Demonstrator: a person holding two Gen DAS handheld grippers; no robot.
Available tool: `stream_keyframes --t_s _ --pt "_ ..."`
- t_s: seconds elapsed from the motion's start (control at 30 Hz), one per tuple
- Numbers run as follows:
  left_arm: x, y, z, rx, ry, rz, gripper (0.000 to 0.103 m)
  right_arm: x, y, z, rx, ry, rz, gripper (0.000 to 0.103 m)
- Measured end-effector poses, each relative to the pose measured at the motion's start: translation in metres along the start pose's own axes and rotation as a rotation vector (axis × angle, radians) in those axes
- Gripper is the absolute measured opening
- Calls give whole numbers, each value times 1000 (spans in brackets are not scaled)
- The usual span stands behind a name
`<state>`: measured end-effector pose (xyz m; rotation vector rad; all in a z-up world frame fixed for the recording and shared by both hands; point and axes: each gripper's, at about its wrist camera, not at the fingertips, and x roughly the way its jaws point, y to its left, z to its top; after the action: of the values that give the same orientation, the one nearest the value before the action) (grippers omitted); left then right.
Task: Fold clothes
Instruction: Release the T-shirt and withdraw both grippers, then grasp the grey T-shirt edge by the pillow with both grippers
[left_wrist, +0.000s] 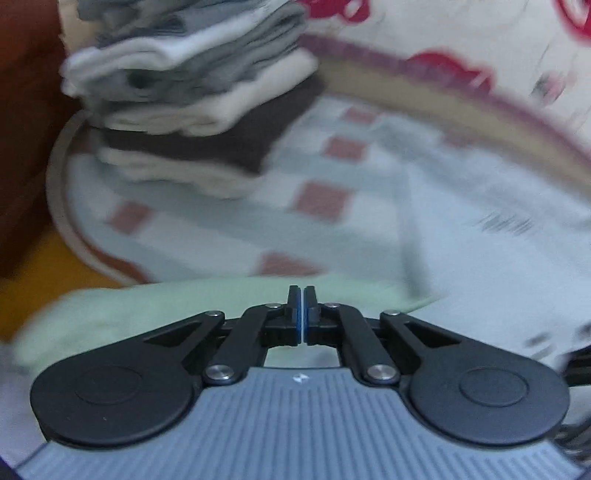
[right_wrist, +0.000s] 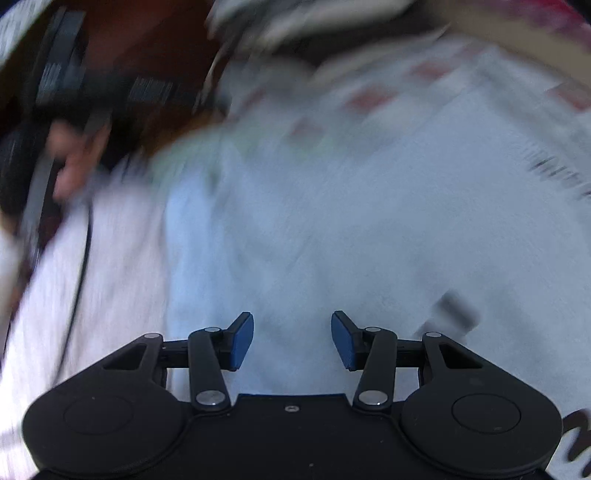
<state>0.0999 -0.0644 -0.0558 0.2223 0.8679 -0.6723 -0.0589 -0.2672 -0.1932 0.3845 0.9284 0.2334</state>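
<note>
Clenched jaws mark the left gripper (left_wrist: 302, 314) over a green cloth (left_wrist: 147, 314), nothing visibly pinched; the right gripper (right_wrist: 292, 339) is held released above a white garment (right_wrist: 314, 229). Gripping an edge is judged next.

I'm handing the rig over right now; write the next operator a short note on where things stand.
Left gripper: shut, at the edge of the pale green cloth; whether it pinches fabric cannot be seen.
Right gripper: open, holding nothing, above the white garment.
Done: stack of folded clothes at the far left of the checkered bed cover.
Left: fold the white garment and the green cloth, add both to the stack.
</note>
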Motion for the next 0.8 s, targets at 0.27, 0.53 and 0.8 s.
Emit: stream_keyframes --t_s 0.27,0.53,0.8 --pt "20 -51 50 -30 -93 -177 47 -132 -139 67 440 -395 -301 53" --pt "106 -71 107 -99 14 -221 46 -198 -267 83 527 -366 -514 32" --pt "209 -92 146 -124 -22 -209 45 -178 -378 39 748 -311 -611 46"
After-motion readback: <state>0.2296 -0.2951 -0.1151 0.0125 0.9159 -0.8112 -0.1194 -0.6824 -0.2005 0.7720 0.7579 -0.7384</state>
